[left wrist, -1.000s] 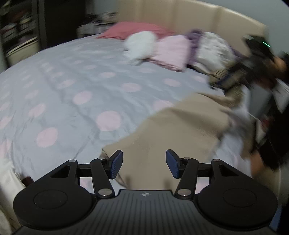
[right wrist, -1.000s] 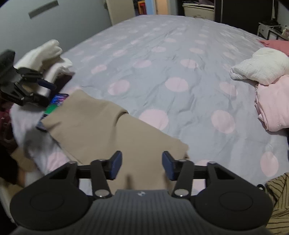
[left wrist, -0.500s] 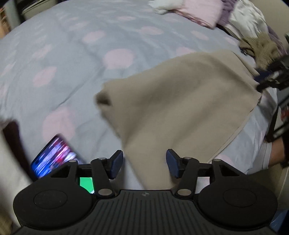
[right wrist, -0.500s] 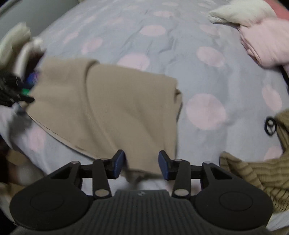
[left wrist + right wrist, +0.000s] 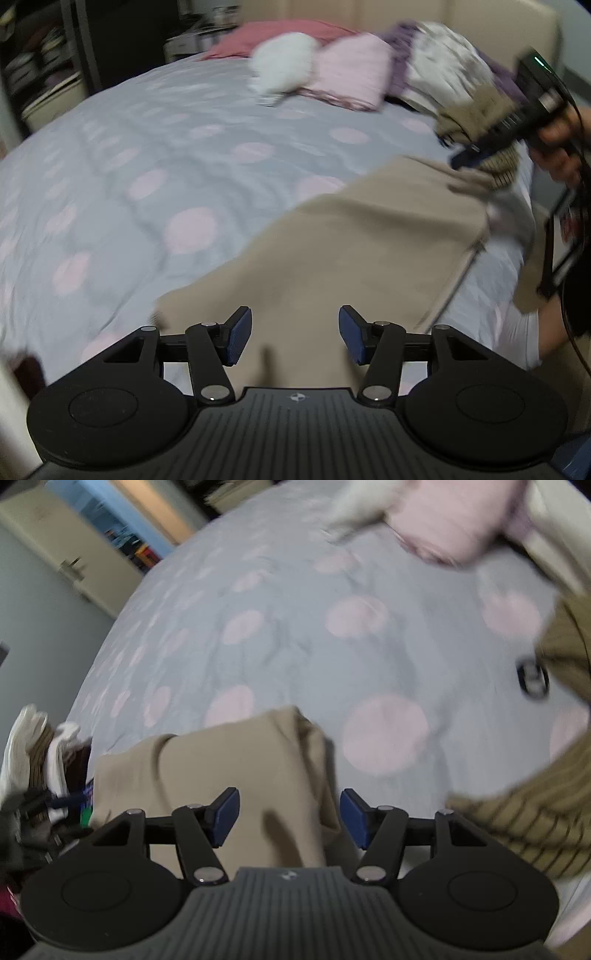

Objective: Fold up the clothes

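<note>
Beige cloth [image 5: 369, 258] lies spread on the dotted bedspread [image 5: 147, 155], just ahead of both tools. Left gripper [image 5: 294, 334] and right gripper [image 5: 290, 818] gape wide, grasping nothing.

Grey bedspread [image 5: 155, 155] with pink dots; door [image 5: 70, 554], perhaps bookshelf [image 5: 33, 70] behind.

Dim bedroom, beige headboard [image 5: 369, 14], possibly bookshelves [image 5: 33, 70].
</note>
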A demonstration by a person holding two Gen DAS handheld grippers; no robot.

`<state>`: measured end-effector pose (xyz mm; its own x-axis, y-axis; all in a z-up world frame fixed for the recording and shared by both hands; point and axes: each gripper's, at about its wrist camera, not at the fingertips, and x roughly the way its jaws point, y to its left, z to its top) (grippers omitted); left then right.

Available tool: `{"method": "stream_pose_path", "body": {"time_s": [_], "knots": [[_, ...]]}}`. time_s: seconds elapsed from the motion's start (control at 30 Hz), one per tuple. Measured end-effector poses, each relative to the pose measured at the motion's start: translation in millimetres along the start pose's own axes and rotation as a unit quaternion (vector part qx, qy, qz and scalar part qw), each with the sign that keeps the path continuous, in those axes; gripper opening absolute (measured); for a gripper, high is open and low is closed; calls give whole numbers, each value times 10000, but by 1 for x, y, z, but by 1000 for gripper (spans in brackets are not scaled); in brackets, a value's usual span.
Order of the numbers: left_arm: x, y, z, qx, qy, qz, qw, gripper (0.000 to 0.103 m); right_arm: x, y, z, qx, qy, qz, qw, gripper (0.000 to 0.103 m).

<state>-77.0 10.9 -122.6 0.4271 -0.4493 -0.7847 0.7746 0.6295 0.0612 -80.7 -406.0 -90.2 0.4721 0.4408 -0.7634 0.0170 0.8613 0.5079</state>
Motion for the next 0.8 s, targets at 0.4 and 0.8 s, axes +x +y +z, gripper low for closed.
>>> {"method": "stream_pose_path", "body": {"time_s": [0.4,0.8], "knots": [[48,-146,47,1935,-584,-697,9769,51,-15,-32,-6,959,69,189,9952,68],[110,-226,21,3346,-803,582,9371,65,-43,-33,5,1077,-91,528,9927,68]]}}
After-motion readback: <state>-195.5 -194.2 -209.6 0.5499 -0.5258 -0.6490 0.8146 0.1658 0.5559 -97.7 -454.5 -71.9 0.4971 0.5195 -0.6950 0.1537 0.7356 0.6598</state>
